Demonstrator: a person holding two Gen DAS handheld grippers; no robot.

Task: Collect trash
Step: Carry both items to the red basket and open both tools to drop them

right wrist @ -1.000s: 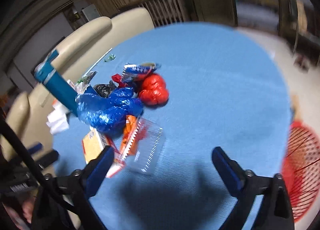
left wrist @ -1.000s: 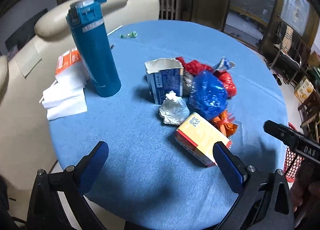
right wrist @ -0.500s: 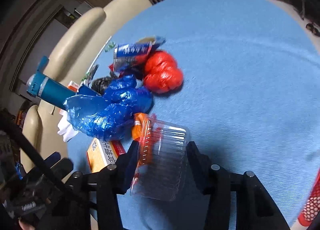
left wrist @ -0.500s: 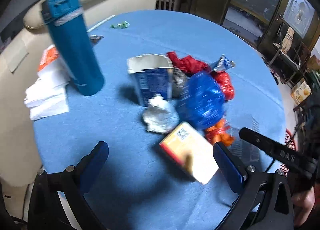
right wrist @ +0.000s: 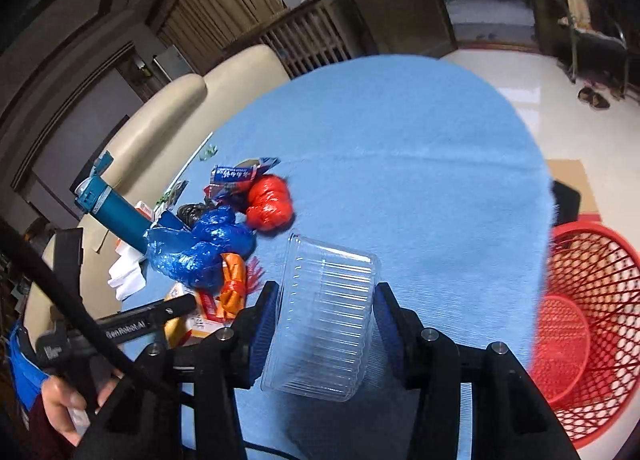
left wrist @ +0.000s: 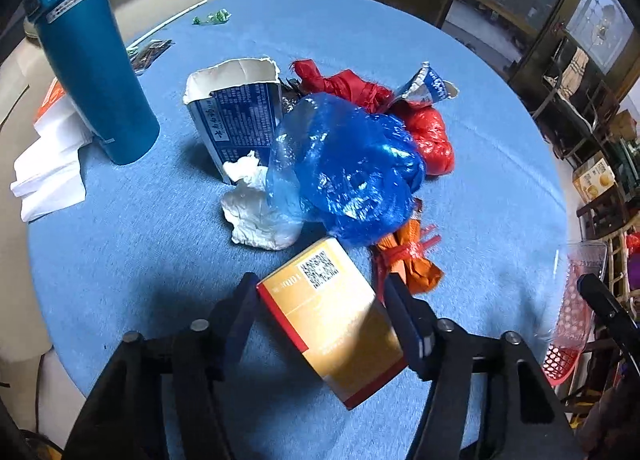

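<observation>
My left gripper (left wrist: 320,304) is shut on a gold and red carton box (left wrist: 332,316) and holds it tilted just above the blue tablecloth. My right gripper (right wrist: 326,318) is shut on a clear plastic clamshell container (right wrist: 324,316), lifted off the table. A pile of trash lies mid-table: a blue plastic bag (left wrist: 352,167), a red bag (left wrist: 424,131), an orange wrapper (left wrist: 408,264), crumpled white tissue (left wrist: 256,211), a torn blue and white milk carton (left wrist: 236,115) and a snack wrapper (left wrist: 428,85).
A red mesh waste basket (right wrist: 580,324) stands on the floor to the right of the table. A tall teal bottle (left wrist: 92,63) and white napkins (left wrist: 48,171) sit at the table's left. A cream sofa (right wrist: 168,115) lies behind the round table (right wrist: 420,163).
My left gripper moved forward and closed on the gold carton box. My right gripper closed on the clear container, lifted it and swung right, bringing the red basket into view.
</observation>
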